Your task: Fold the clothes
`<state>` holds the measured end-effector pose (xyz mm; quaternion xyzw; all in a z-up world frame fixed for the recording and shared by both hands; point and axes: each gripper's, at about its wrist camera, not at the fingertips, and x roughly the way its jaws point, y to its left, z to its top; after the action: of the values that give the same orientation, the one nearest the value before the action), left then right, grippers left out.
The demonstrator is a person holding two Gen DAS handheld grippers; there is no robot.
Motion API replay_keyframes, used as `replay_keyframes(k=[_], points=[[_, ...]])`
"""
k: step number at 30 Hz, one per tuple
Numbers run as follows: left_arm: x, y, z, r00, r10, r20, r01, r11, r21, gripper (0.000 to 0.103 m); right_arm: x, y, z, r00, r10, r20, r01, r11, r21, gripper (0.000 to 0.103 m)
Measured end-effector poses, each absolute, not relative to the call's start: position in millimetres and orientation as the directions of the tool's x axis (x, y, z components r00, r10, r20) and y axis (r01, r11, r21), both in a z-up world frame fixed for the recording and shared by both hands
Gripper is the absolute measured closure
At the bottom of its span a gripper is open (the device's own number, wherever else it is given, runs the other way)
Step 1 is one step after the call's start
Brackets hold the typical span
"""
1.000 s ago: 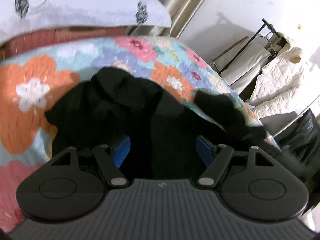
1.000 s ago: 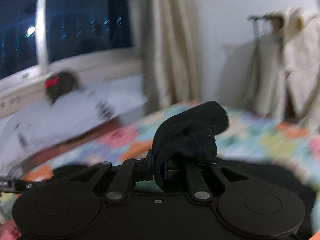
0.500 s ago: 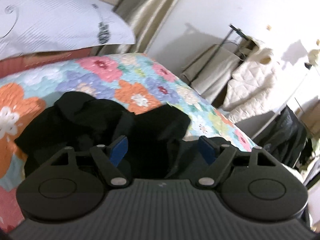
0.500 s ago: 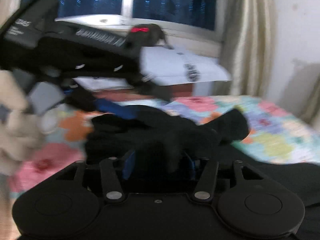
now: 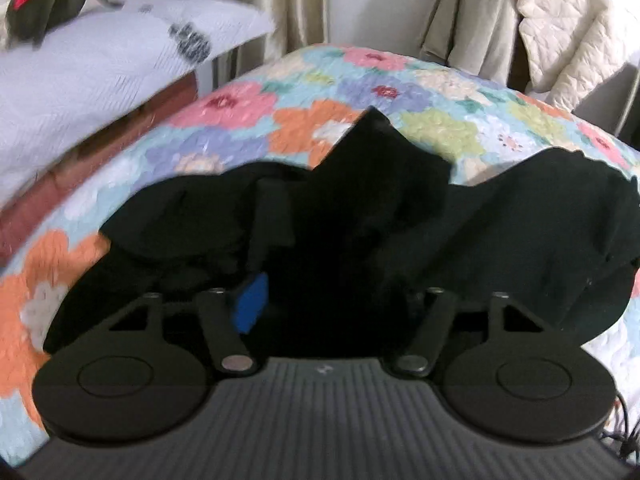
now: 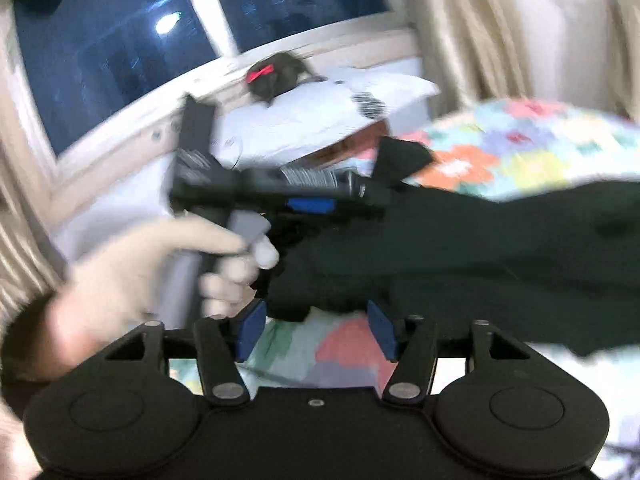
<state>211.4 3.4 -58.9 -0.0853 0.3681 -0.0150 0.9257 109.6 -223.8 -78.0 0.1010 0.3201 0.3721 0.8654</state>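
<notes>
Half a second back the right gripper [image 6: 316, 330] had black cloth bunched between its blue pads; now those pads stand apart with nothing between them, only the flowered quilt [image 6: 532, 148] showing through the gap. Released, then. The black garment [image 6: 460, 248] lies just past its fingertips, spreading from 12 o'clock out to 3 o'clock in the right wrist view, and the picture is heavily blurred.

Over at 10 o'clock in that same view comes the left gripper [image 6: 384, 190], seen side-on and held by a hand in a pale glove [image 6: 168, 264]. Its nose is pushed into the edge of the dark cloth, and a black corner of fabric sticks up just beyond it.

Switch to the left wrist view and the garment [image 5: 520, 232] fills the middle of the frame, heaped over the bed quilt [image 5: 312, 100] from 9 o'clock round to 3 o'clock, with a pointed peak of cloth rising at 12 o'clock. One blue pad [image 5: 250, 308] shows on the near left finger; the right finger's pad is buried in black fabric. The linkage arms sit spread, yet the cloth hides the fingertips, so whether the left gripper [image 5: 340, 264] is pinching the garment or merely sunk in it cannot be told.

Behind the bed, a white pillow [image 5: 92, 68] sits at 10 o'clock, a dark soft toy with a red bow [image 5: 44, 0] on top of it.
</notes>
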Motion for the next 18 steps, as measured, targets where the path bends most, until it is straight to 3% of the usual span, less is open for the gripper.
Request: replay_keyframes(k=[2,4,8,10,13,17,18], points=[[203.2,18.2,-49.9,0.738,-0.051,-0.673,-0.105,0.977,-0.188,0.06,99.8,-257.0,-73.1,0.507,0.718,-0.477,-0.464,0.694,0.55,0.034],[194.3,28.4,-40.8,0.745,0.009,-0.667,-0.163,0.972,-0.169,0.051,88.0,-278.9,-67.5,0.477,0.743,-0.469,-0.351,0.65,0.673,0.034],[166.9,36.5,-23.7,0.762,0.123,-0.635,-0.247,0.963,-0.11,0.05,48.5,-298.7,-48.1,0.468,0.785,-0.405,-0.318,0.578,0.751,0.034],[154.5,30.7,-15.1,0.783,0.137,-0.607,-0.232,0.969,-0.08,0.048,44.9,-306.9,-42.2,0.501,0.76,-0.414,-0.317,0.606,0.73,0.025],[138.9,7.6,1.4,0.857,0.059,-0.513,-0.097,0.994,-0.048,0.04,51.6,-327.2,-40.6,0.637,0.598,-0.486,-0.301,0.774,0.557,0.02],[139.7,-31.4,12.1,0.87,-0.208,-0.447,0.167,0.977,-0.131,0.024,77.6,-336.6,-65.8,0.816,0.234,-0.529,-0.24,0.969,0.059,0.02],[144.1,-47.4,11.8,0.854,-0.273,-0.442,0.239,0.962,-0.131,0.023,88.8,-339.1,-76.2,0.822,0.205,-0.531,-0.237,0.971,0.007,0.02]])
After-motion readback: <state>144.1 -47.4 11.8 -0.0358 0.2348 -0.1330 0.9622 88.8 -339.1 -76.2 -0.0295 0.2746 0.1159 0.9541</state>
